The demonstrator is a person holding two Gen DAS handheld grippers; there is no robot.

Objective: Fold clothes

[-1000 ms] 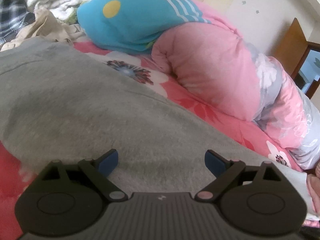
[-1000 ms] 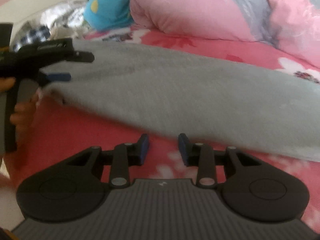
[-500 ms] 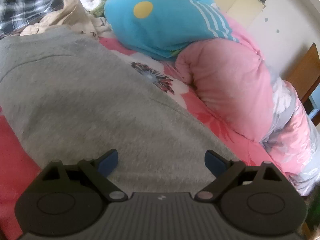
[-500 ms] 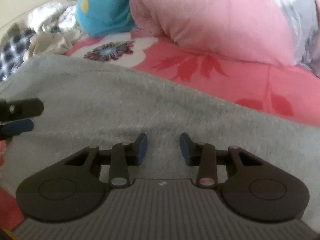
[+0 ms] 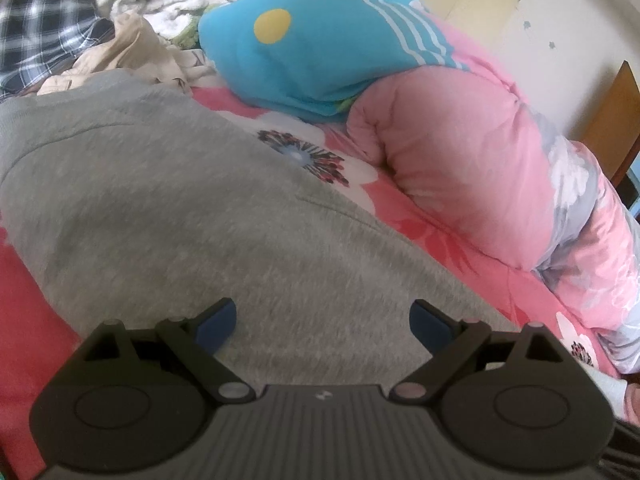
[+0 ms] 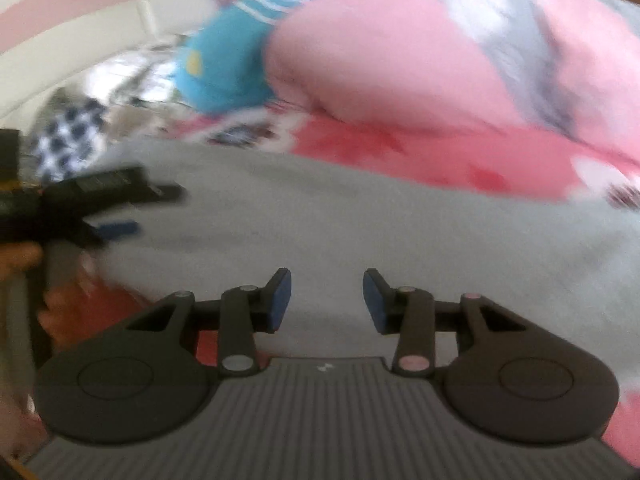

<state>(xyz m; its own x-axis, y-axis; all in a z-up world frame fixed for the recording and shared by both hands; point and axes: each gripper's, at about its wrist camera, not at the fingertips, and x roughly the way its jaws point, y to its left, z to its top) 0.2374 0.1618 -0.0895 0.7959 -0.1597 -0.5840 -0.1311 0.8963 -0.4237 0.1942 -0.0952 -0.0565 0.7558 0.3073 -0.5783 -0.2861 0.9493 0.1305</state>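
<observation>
Since a moment ago the right gripper (image 6: 327, 295) has swung off the garment's near hem and now sits over the cloth itself, its jaws having just been opening, with nothing pinched between the blue pads. Its view is smeared with blur.

Going left to right: at the far left a heap of laundry crowds the bed's corner, with a plaid shirt (image 5: 38, 46) and a beige garment (image 5: 132, 50) beside it. Next comes a strip of bare red floral bedsheet (image 5: 24, 292), free ground along the left edge of the grey sweatshirt (image 5: 172, 220). That sweatshirt lies spread flat across the middle of the bed, its upper edge running diagonally down toward the right. The left gripper (image 5: 323, 322) hovers over its near part, jaws spread wide, gripping nothing; in the right wrist view it shows at the sweatshirt's left edge, held by a hand (image 6: 56, 312).

Beyond the upper edge, a band of sheet lies open. It is bounded by a blue pillow (image 5: 316, 56) and, rightward, a rolled pink quilt (image 5: 472, 148) walling that side.
</observation>
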